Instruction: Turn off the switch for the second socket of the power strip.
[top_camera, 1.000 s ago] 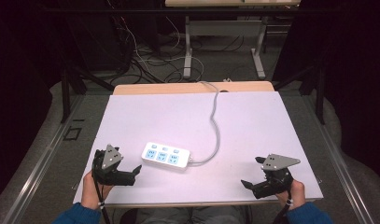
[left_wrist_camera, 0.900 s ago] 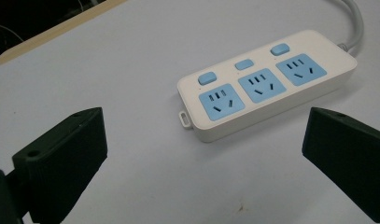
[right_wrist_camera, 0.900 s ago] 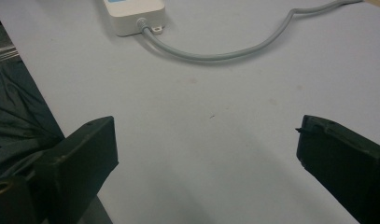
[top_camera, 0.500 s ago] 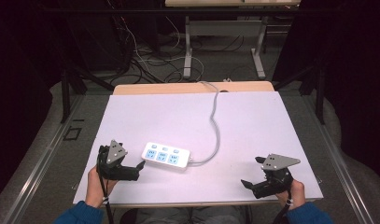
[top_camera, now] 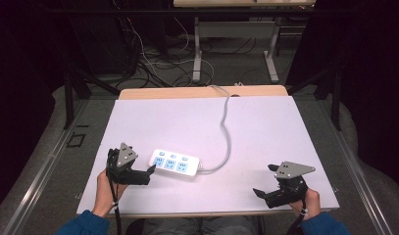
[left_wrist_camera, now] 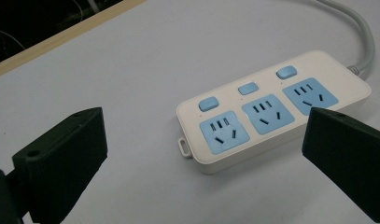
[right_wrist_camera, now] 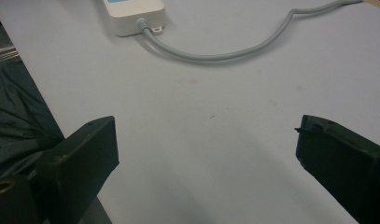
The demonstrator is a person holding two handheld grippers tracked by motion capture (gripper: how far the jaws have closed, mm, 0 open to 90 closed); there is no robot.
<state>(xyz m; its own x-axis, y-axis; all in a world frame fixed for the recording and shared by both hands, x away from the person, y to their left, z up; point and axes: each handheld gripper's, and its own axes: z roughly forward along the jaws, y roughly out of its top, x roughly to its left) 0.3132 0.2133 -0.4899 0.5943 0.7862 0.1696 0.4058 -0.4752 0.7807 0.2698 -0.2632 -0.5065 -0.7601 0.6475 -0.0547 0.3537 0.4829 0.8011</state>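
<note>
Dark floor and loose cables are surrounding the pale surface (top_camera: pixel 265 127), which is carrying a white power strip (top_camera: pixel 174 163) toward its 7 o'clock area. Three blue sockets and three blue switches are showing on the strip's top face, and its grey cord (top_camera: pixel 227 132) is leaving the right end, curving up toward 12 o'clock and running off the far edge. At the strip's 9 o'clock, the left gripper (top_camera: pixel 149 172) is sitting just beside the strip's near-left end, its fingers (left_wrist_camera: pixel 61 158) spread wide and holding nothing; in the left gripper view the strip is lying between and beyond them. Well apart, at about 4 o'clock from the strip, the right gripper (top_camera: pixel 258 192) is hovering near the front edge, its fingers (right_wrist_camera: pixel 80 154) likewise released over bare surface, pointing toward the strip's cord end.
</note>
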